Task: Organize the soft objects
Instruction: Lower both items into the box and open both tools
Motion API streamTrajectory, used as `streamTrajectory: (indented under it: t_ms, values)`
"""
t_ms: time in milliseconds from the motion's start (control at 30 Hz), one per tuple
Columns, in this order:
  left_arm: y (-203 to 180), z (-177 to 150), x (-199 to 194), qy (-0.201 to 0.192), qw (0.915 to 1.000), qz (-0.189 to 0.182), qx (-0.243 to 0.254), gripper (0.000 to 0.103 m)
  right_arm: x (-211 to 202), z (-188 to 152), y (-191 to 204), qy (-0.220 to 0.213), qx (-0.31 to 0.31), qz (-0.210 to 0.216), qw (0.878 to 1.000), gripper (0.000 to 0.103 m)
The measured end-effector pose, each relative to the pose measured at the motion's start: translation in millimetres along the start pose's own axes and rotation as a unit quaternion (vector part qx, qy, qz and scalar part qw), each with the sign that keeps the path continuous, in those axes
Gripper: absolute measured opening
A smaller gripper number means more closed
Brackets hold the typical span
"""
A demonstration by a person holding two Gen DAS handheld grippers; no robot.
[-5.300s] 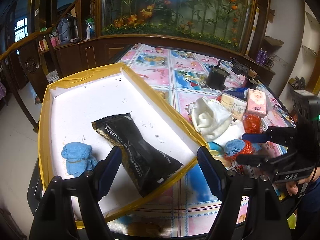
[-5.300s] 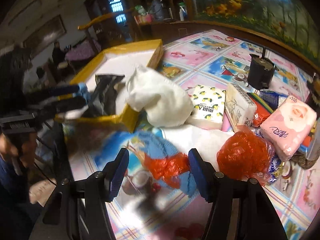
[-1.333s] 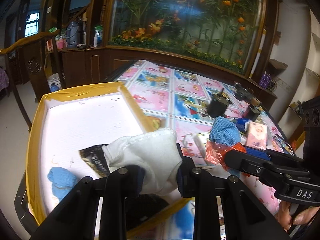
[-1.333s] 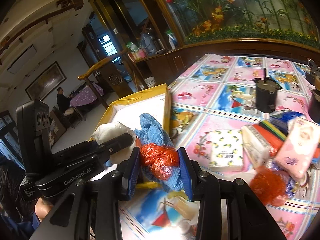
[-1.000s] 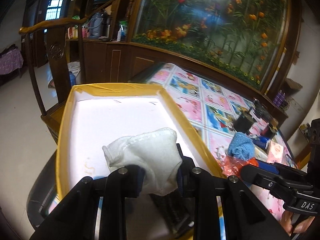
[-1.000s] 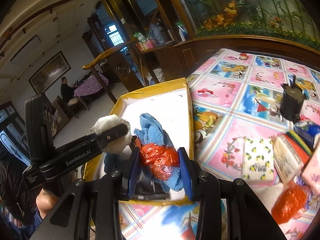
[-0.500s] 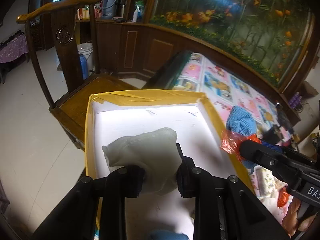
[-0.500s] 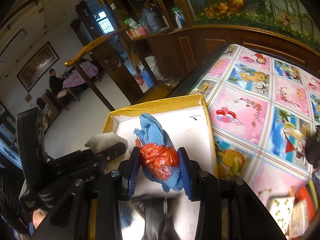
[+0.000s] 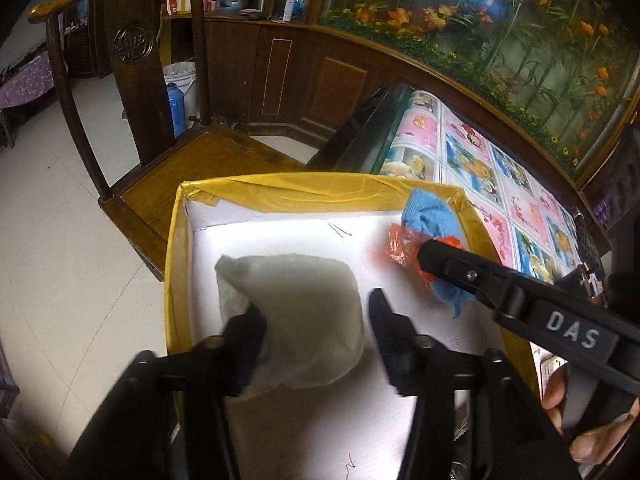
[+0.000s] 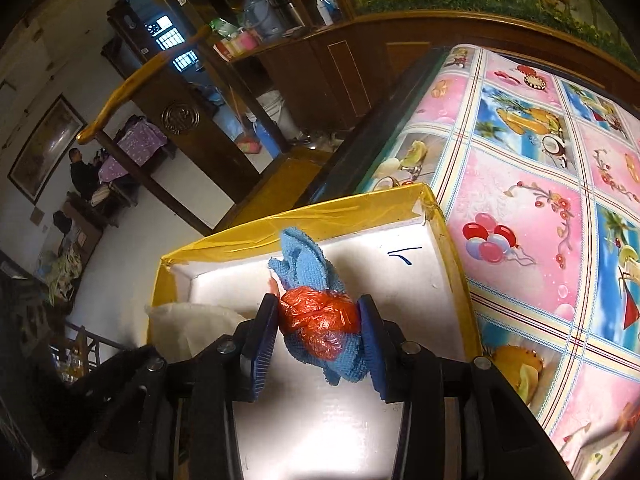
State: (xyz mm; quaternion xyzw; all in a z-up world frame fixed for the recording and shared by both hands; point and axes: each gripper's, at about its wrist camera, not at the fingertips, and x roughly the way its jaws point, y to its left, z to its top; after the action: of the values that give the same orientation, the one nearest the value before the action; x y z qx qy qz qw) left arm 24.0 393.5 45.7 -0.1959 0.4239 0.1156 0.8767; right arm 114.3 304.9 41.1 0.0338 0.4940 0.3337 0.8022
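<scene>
Left hand-held gripper (image 9: 316,328): jaws just opening, white cloth (image 9: 296,316) between, may cling.
Right hand-held gripper (image 10: 320,344): jaws just easing apart, blue-and-red bundle (image 10: 320,312) between; risk of rolling over box (image 10: 280,220) rim.

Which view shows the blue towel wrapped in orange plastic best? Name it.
Right wrist view: the blue towel wrapped in orange plastic sits centred and sharp between that gripper's fingers, above the white box floor. The left wrist view shows it off-side, partly hidden behind a black finger.

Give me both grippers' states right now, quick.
Left gripper: jaws just opening, right pad off the white cloth between them.
Right gripper: jaws just opening, blue towel in red plastic between the pads, grip unclear.
</scene>
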Motion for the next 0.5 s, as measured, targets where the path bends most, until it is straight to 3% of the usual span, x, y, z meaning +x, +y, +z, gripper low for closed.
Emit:
streamTrajectory:
  t_ms: [67,133,300,500]
  values:
    - [1.8,0.8,-3.0,-0.008,0.9999,-0.005,-0.004,0.061,1.2,-0.5,-2.1,0.0,0.003,0.003,1.0,0.061]
    - [3.1,1.1,-3.8,-0.01,0.9999,-0.008,-0.006,0.061,-0.3,-1.7,-3.9,-0.004,0.006,0.006,1.0,0.064]
    - [3.8,-3.4,-13.2,-0.012,0.9997,-0.018,-0.014,0.061,-15.7,-6.8,-6.3,-0.016,0.01,0.017,1.0,0.065]
    - [-9.0,-21.0,-42.7,-0.043,0.9986,-0.028,-0.008,0.062,-46.2,-29.3,-19.4,-0.027,0.03,0.051,0.998,0.065]
